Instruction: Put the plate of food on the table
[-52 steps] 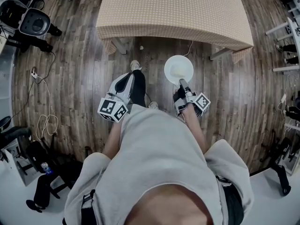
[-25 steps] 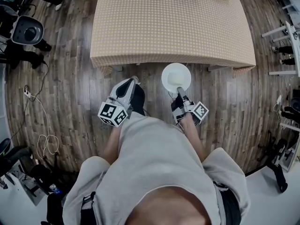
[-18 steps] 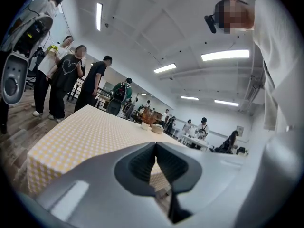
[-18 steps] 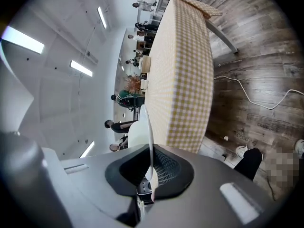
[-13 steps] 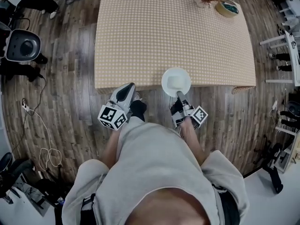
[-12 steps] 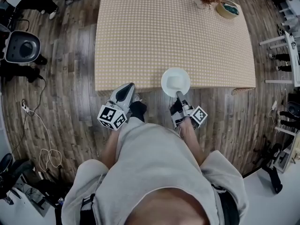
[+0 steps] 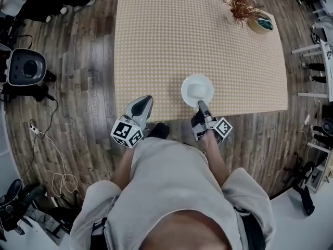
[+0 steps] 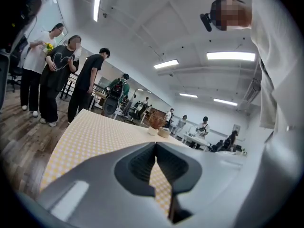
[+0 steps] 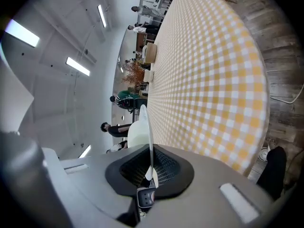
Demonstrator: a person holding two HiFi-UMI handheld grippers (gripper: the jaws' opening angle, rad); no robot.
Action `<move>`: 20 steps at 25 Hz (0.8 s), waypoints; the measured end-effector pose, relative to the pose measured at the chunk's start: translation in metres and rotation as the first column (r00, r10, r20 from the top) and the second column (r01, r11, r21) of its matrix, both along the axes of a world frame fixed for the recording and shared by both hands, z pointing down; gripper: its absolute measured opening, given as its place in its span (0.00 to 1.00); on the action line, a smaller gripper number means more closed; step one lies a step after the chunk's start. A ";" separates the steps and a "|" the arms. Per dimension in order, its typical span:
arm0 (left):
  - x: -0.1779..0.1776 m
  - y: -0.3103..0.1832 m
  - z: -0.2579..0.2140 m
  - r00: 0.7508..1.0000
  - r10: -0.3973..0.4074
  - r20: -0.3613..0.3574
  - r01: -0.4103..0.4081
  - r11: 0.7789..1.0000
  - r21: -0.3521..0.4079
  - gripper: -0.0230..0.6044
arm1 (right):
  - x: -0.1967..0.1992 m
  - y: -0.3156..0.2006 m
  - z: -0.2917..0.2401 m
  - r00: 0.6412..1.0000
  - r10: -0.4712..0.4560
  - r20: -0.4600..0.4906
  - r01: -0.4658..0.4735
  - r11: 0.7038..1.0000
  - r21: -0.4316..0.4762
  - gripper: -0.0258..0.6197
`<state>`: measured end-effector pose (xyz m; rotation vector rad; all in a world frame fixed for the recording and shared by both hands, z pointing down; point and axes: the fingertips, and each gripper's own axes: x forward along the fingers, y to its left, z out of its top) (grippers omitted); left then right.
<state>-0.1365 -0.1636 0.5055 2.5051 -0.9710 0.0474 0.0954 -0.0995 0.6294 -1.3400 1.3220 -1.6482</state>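
The fingers of my right gripper [image 7: 200, 104] pinch the near rim of the round white plate [image 7: 197, 90] with its pale block of food [image 7: 196, 91], held over the near edge of the table in the yellow-and-white checked cloth [image 7: 156, 46]. My left gripper [image 7: 146, 99] hovers just left of it, fingers pressed together on nothing. A dried brown plant [image 7: 241, 7] and a small round teal-lined bowl [image 7: 261, 24] stand well apart at the far right corner; people [image 8: 59, 70] stand beyond the far left.

No legible text, label, brand, number or sign on anything in any view
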 end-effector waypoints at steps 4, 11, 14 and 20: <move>-0.001 -0.013 0.003 1.000 0.016 0.007 -0.016 1.000 -0.004 0.05 | -0.006 -0.015 -0.002 1.000 0.000 0.005 0.000 1.000 0.003 0.05; 0.008 -0.009 0.007 1.000 0.019 0.020 -0.019 1.000 -0.014 0.05 | -0.001 -0.018 0.000 1.000 0.004 0.030 -0.004 1.000 0.002 0.05; 0.013 -0.006 0.004 1.000 -0.003 0.027 0.004 1.000 -0.012 0.05 | 0.005 -0.017 0.003 0.999 -0.012 0.039 0.012 1.000 -0.009 0.05; 0.028 -0.002 0.006 0.996 -0.071 0.046 0.072 0.997 -0.025 0.05 | 0.017 -0.019 0.013 0.995 -0.061 0.073 0.064 0.997 -0.036 0.05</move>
